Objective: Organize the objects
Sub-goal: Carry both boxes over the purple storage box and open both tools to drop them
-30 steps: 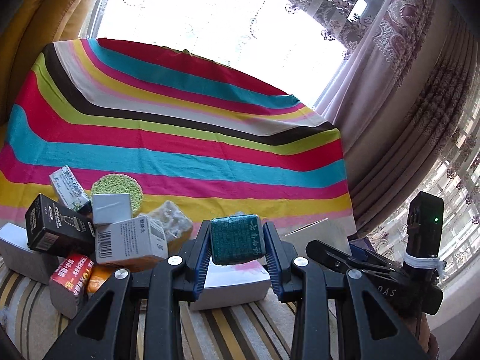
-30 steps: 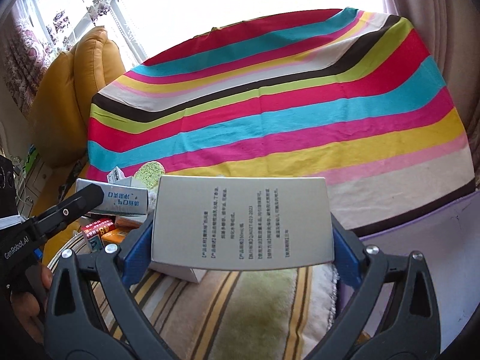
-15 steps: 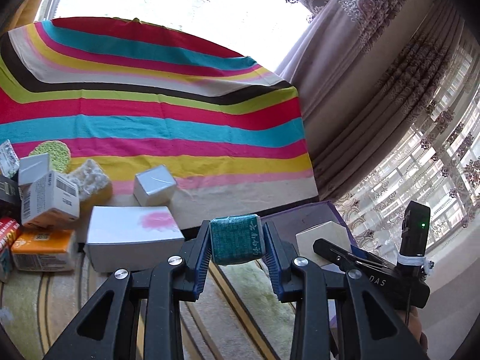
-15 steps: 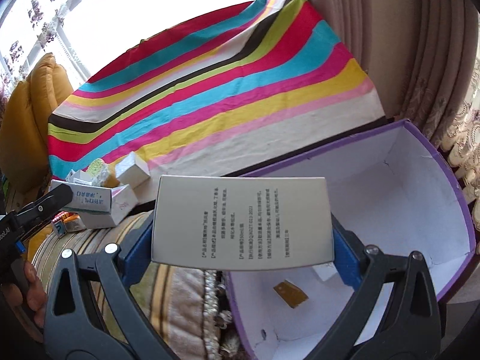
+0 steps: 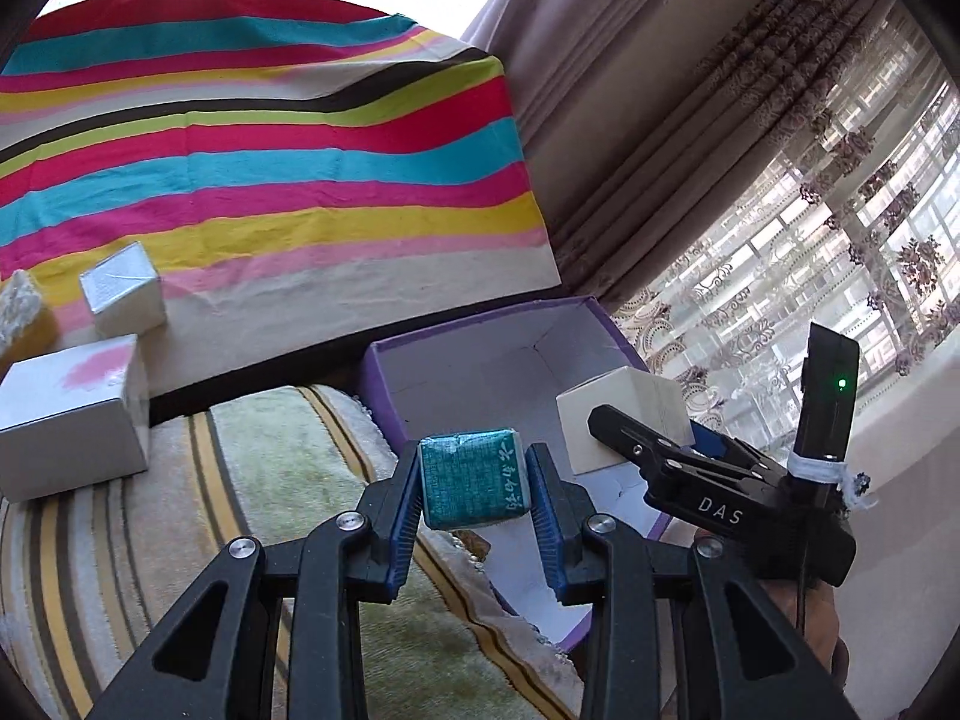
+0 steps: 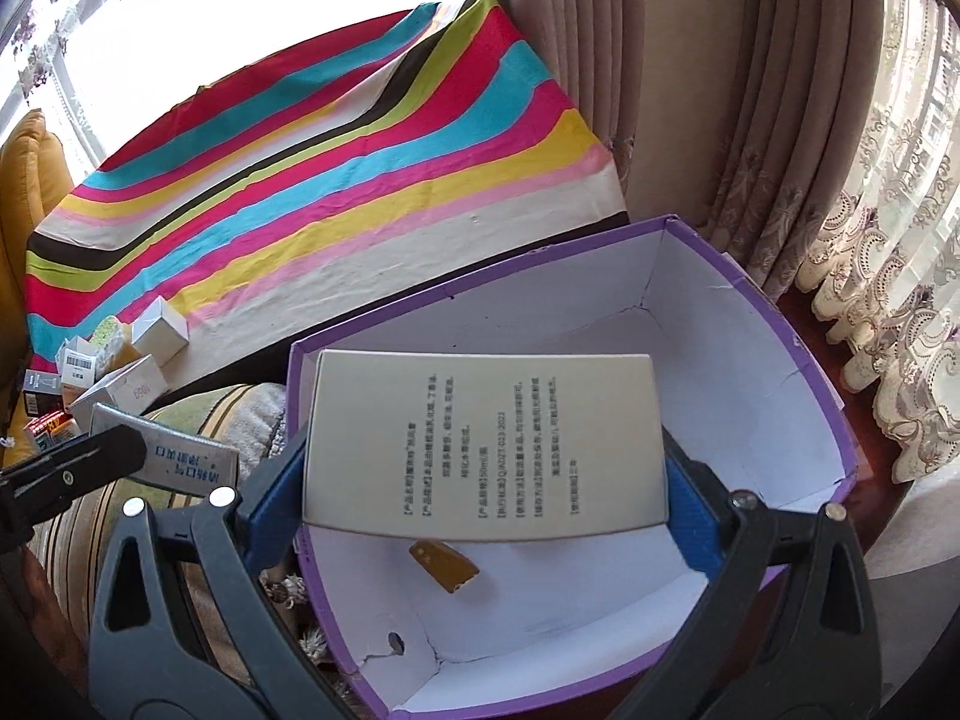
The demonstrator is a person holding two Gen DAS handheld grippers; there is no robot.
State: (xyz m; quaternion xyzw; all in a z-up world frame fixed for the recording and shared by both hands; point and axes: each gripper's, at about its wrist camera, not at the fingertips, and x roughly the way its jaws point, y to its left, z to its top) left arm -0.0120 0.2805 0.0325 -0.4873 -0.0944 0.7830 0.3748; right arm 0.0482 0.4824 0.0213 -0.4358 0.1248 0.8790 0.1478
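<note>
Placement is the job now: both of my tools carry something toward the purple-rimmed cardboard box with the white inside (image 6: pixel 780 396), which sits open at the right end of the striped green-and-cream cushion (image 5: pixel 240 480).

My right tool (image 6: pixel 486 468) is clenched on a flat silver-grey carton with printed text (image 6: pixel 480 438), its blue pads pressing the two short ends. The carton hangs over the box opening, well inside the rim, with only a small amber-brown scrap (image 6: pixel 444 564) on the box floor beneath it. I judge the best move here is to lower it flat toward the far wall, so it lies against one side and leaves floor free, and to let go only once it is near the bottom, since a wide flat carton dropped from height could land on edge.

My left tool (image 5: pixel 474 483) is clenched on a small teal foil-wrapped block (image 5: pixel 471 480), gripped on both sides. In the left wrist view it hovers about over the box's near-left rim, not yet clearly over the inside. I should carry it further right past the rim before opening. The two tools sit close together, so I would set the carton down first and clear my right tool out, then bring the block in beside it.

Other white and silver boxes (image 5: pixel 72 414) wait on the left, by the rainbow-striped cloth (image 5: pixel 270 168).
</note>
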